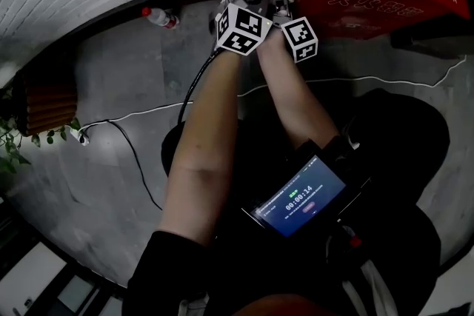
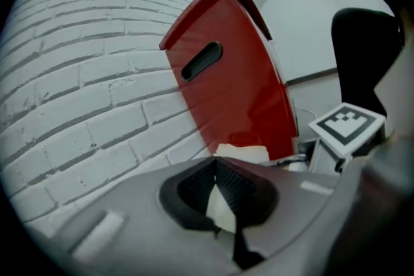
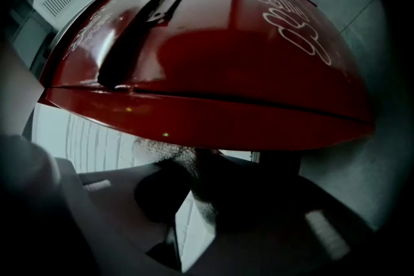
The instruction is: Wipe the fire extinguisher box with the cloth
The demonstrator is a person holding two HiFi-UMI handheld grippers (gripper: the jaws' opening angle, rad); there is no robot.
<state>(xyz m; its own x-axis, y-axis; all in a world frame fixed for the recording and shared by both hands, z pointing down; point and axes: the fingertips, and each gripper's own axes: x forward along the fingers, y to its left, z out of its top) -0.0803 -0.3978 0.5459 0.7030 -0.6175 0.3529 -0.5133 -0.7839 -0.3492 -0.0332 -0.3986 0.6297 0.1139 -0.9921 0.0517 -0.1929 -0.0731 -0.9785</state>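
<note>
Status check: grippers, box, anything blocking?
Grippers: left gripper and right gripper both shut on cloth. Cloth at red box side, by brick wall; contact unclear. Bottle lies well aside.

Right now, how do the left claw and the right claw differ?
The left claw pinches bright white cloth and faces the box's slotted side; the right claw grips cloth in shadow, close beneath the box's overhanging edge. In the head view, the right claw sits nearer the box than the left claw. Both are shut on the cloth.
</note>
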